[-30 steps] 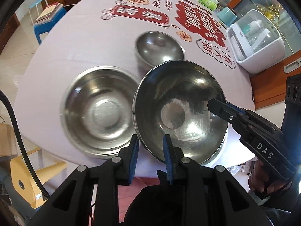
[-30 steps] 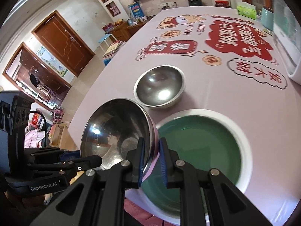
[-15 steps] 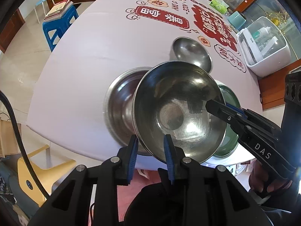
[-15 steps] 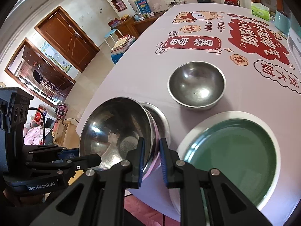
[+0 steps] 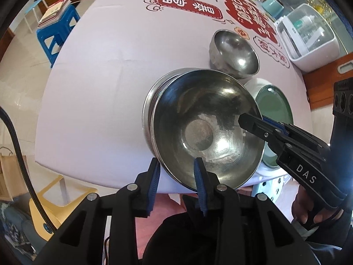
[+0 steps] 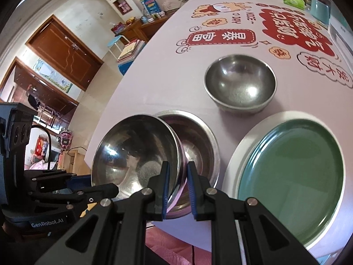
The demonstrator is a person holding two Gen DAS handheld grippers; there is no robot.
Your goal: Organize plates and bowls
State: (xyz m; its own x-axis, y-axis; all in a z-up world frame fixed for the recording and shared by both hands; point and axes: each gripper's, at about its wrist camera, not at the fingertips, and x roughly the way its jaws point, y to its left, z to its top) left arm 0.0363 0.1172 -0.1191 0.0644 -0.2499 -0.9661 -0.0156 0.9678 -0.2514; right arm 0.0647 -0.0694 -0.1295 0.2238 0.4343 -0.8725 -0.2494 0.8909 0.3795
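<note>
Bowl (image 5: 205, 130) now over second bowl (image 6: 198, 145), right tongs (image 6: 178, 181) pinching rim, left tongs (image 5: 176, 177) opening.

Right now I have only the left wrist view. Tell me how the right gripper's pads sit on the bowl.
Observer: The right gripper pinches the held bowl at its near rim, with one pad inside and one outside.
Operator: Report the bowl underneath.
Observer: The lower bowl looks empty. The held bowl is tilted over its left part and is not nested flat.
Operator: Check the plate.
Observer: The green plate lies flat on a white plate, with nothing on it.
</note>
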